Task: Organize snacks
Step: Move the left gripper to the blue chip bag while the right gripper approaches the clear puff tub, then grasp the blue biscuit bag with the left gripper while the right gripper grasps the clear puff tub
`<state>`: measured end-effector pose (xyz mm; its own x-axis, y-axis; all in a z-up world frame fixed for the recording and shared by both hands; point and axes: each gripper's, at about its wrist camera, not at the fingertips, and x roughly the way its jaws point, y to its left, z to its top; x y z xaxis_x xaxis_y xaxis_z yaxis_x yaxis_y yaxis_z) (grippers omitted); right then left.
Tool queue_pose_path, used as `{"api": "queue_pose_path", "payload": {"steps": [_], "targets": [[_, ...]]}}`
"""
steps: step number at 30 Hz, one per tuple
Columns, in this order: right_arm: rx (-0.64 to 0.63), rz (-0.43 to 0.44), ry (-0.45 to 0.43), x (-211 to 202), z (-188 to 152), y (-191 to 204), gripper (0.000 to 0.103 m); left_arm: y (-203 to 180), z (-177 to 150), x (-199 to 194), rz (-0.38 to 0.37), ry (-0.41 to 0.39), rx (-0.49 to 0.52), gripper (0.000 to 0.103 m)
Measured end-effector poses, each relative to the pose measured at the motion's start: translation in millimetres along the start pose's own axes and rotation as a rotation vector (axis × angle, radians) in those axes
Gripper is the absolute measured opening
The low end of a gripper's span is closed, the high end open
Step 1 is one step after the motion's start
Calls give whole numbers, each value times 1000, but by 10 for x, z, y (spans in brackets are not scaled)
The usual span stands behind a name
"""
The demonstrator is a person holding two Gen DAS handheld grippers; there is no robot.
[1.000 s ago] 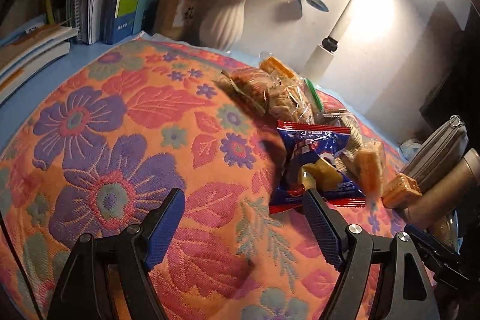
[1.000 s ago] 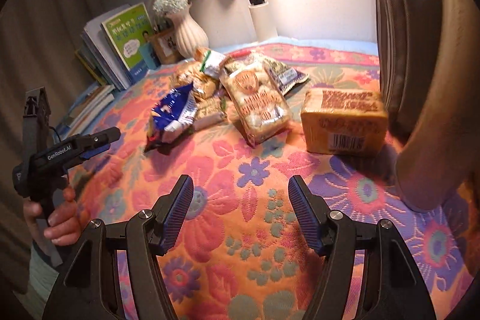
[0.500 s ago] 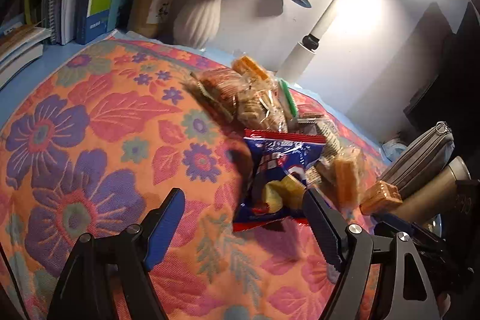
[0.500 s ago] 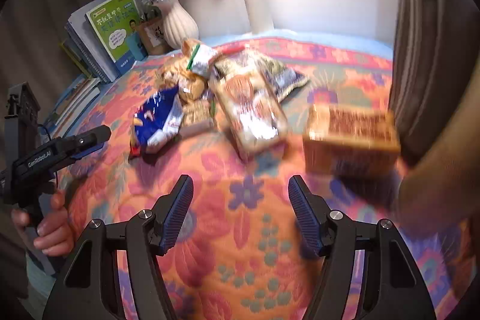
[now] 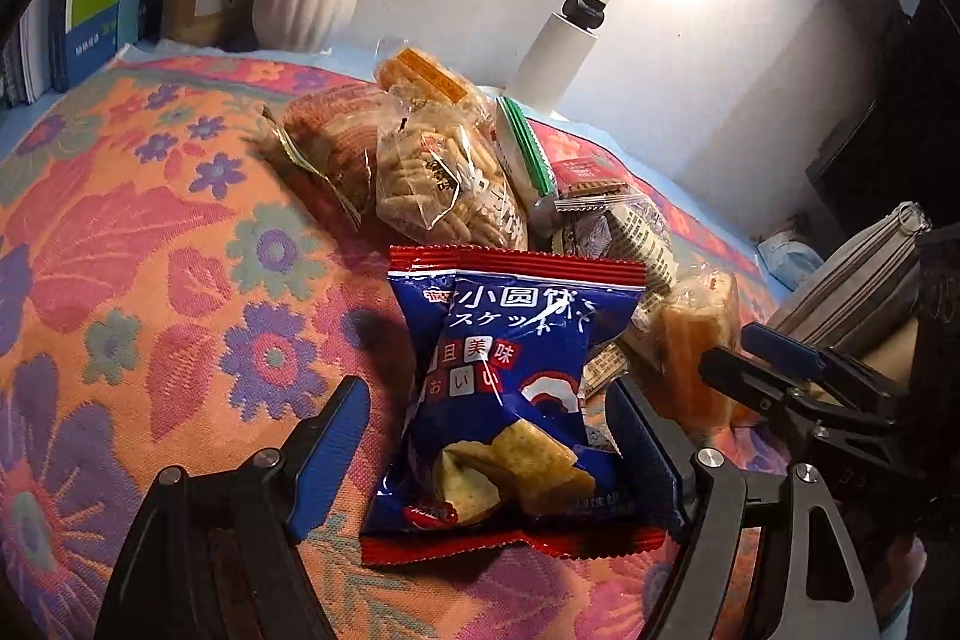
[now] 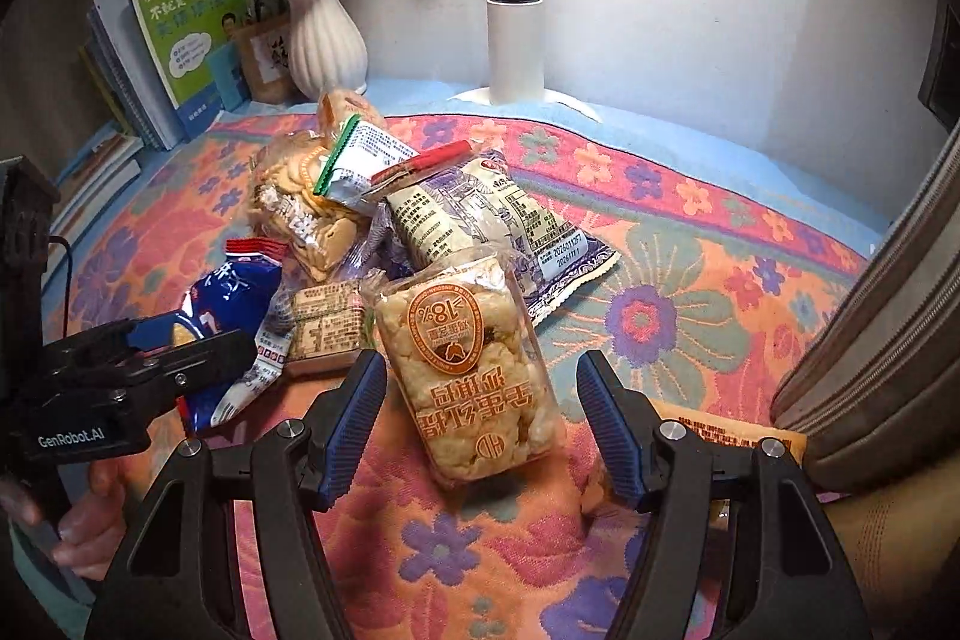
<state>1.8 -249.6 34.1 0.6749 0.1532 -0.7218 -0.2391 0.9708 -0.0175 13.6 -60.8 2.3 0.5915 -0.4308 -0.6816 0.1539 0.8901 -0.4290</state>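
Observation:
A pile of snack packs lies on a floral cloth [image 5: 150, 280]. At its near edge is a blue biscuit bag [image 5: 510, 400] with red seams. It lies flat between the fingers of my left gripper [image 5: 486, 400], which is open; the pads do not squeeze it. In the right wrist view a clear pack of puffed rice cake [image 6: 474, 376] with an orange round label lies between the fingers of my right gripper [image 6: 480, 370], also open. Behind them are a clear bag of stick biscuits [image 5: 432, 178] and a white and purple pack [image 6: 480, 226].
A white ribbed vase [image 6: 324, 34] with flowers, upright books [image 6: 180, 40] and a white lamp post [image 6: 516, 40] stand along the back wall. A grey zipped bag [image 6: 870, 340] rises at the right, with an orange box [image 6: 720, 430] at its foot behind my right finger.
Both grippers have moved forward to the pile. The blue bag now lies between the left fingers and the rice cake pack between the right ones. Neither gripper's opening has changed.

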Motion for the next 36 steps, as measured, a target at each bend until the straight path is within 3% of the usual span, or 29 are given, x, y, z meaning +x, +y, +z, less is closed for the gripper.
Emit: {"api": "queue_pose_path", "payload": {"steps": [5,9,12,15,18,20,22,27,32,36], "targets": [[-39,-21,22,134,33,84,65,77,0,-7,-49,0,-35,78],[-65,-50,30,225,10,159,64,10,-23,5,-32,5,-7,78],[-95,-109,22,247,-19,211,53,-91,-42,26,-23,14,36,78],[-101,-116,15,226,-51,232,50,-149,-54,32,-5,15,63,78],[-85,-98,17,167,-92,243,49,-167,-54,27,-4,10,73,71],[-73,-76,17,102,-133,263,49,-199,-64,12,-4,3,88,58],[-61,-56,20,28,-176,292,49,-261,-92,-38,-1,-20,125,51],[-12,-7,44,-178,-317,305,49,-409,-162,-128,29,-78,221,48],[86,61,110,-329,-558,175,49,-382,-146,-146,16,-87,218,46],[100,61,95,-398,-707,132,50,-357,-151,-143,13,-84,207,46]]}}
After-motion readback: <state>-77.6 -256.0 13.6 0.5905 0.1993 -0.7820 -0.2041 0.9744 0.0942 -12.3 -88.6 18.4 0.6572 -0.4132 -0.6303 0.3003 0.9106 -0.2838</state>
